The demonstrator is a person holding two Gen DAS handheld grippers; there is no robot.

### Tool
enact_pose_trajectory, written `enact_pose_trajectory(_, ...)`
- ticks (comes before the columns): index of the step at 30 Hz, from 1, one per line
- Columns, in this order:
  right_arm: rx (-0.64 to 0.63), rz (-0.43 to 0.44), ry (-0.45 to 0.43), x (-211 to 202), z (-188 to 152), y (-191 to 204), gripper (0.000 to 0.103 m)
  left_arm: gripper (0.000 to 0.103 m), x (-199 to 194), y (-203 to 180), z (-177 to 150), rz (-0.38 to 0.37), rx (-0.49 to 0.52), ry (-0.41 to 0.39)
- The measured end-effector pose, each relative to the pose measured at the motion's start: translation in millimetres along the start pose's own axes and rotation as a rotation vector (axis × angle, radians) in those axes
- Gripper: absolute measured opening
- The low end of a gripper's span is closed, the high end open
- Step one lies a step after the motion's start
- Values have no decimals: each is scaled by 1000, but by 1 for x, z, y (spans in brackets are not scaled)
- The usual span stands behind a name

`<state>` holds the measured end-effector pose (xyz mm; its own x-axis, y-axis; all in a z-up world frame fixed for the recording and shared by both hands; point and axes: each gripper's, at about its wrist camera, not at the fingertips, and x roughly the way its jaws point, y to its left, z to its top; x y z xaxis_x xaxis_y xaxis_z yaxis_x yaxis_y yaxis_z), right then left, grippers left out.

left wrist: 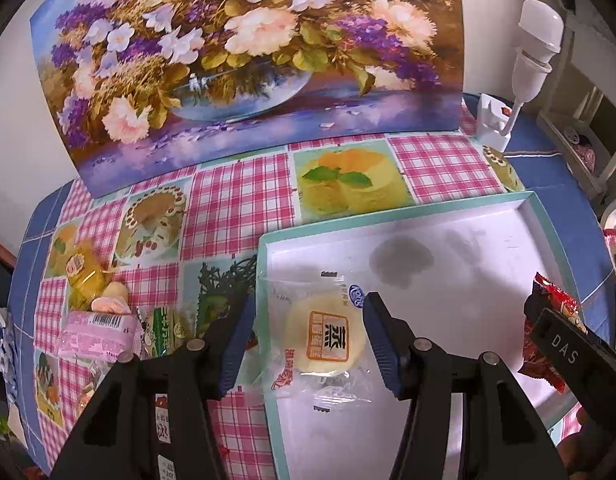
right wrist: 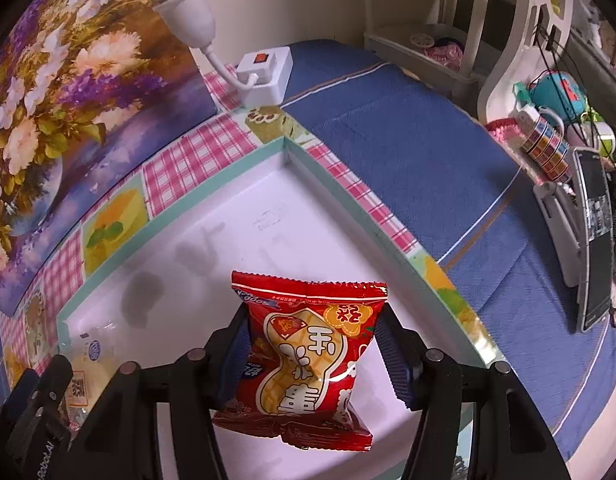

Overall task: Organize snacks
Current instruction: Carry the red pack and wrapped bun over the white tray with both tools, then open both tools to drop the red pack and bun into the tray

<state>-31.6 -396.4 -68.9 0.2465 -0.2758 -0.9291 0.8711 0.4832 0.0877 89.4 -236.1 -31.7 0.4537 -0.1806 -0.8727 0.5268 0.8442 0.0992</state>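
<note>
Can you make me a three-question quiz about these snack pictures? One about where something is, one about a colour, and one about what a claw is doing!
1. Where does the round cake in its clear wrapper lie?
A. Inside the white tray
B. On the blue cloth
C. On the flower picture

2. What colour is the snack bag in the right claw?
A. Green
B. Red
C. Pink

3. What is the left claw doing?
A. Squeezing the cake
B. Holding a bottle
C. Open, with its fingers on either side of the cake

Answers: 1 A, the cake rests on the tray's white floor. 2 B, its wrapper is bright red. 3 C, there are gaps between both fingers and the cake.
</note>
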Motion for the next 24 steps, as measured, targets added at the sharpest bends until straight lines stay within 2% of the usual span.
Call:
enact_pose_trajectory(5,-11,9,4,1,-1,2,65,61,4,7,0,5,-32,22)
enact_pose_trajectory(9,-19,1,1,0,0,2,75,61,5,6,-1,7,-33,31)
enact_pose_trajectory(12,-23,1,1,-1,1,2,75,61,8,4,-3,-6,-31,49)
enact_pose_trajectory(19,-6,-13,-9,-7,4,-6,75,61,15,-2,-8,-102,-37,80)
enact_pose_trajectory(24,3,-14,-14,-9,4,-9,75,61,19,-7,-8,-150,-35,69)
